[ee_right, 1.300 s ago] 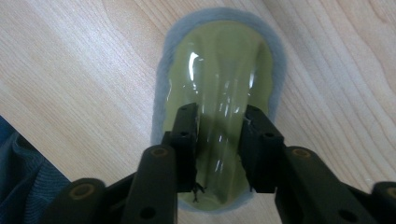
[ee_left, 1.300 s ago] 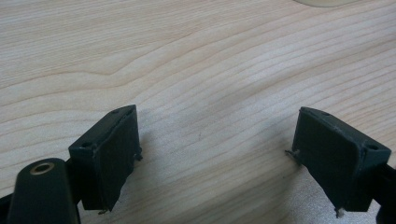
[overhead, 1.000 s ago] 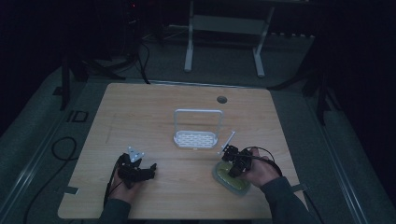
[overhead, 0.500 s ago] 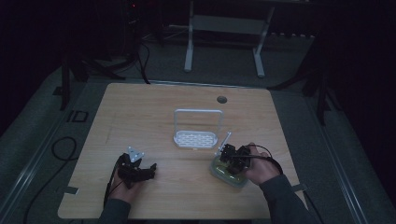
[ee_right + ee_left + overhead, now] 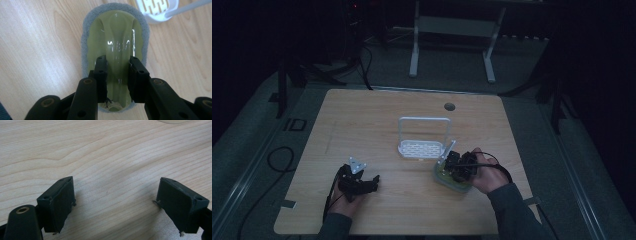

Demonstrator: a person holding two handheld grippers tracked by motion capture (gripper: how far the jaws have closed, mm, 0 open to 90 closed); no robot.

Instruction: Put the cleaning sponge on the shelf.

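Jaws of the right gripper clamp the green scrubber's ridged handle (left gripper wide).

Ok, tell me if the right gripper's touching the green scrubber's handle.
Touching. The right gripper view shows the right gripper with both jaws pressed against the scrubber's raised green handle ridge.

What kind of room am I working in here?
Probably a lab or recording studio, not a kitchen: one bare wooden table under a light, dark carpeted floor, a metal stand behind and loose cables at the sides.
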